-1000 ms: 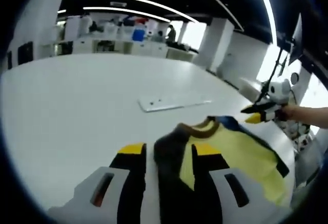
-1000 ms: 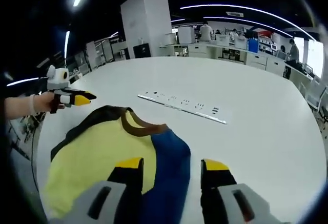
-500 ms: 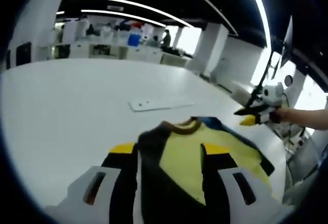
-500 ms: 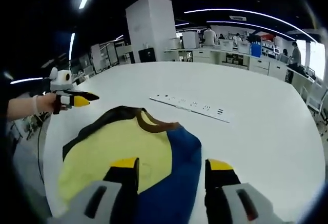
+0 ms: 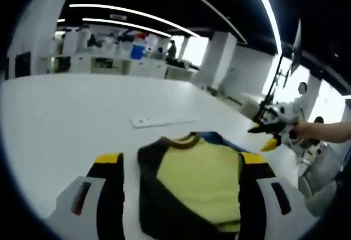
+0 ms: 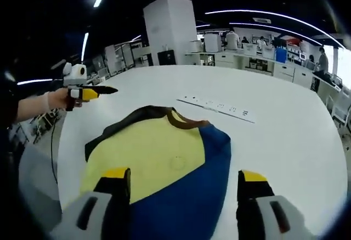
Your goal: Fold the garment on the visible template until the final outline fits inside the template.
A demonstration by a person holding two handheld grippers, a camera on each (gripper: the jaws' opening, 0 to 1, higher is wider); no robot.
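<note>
A: The garment (image 6: 164,163) lies flat on the white counter (image 6: 285,124), near its edge. Soft, light, likely to slump; I'd pinch a sleeve edge or hem.

B: Agreed. The left gripper (image 5: 181,166) and right gripper (image 6: 181,182) both have their jaws wide, holding nothing.

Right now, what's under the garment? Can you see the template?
Only the white table shows around the garment. A flat white strip lies beyond it. Anything beneath the fabric is covered.
</note>
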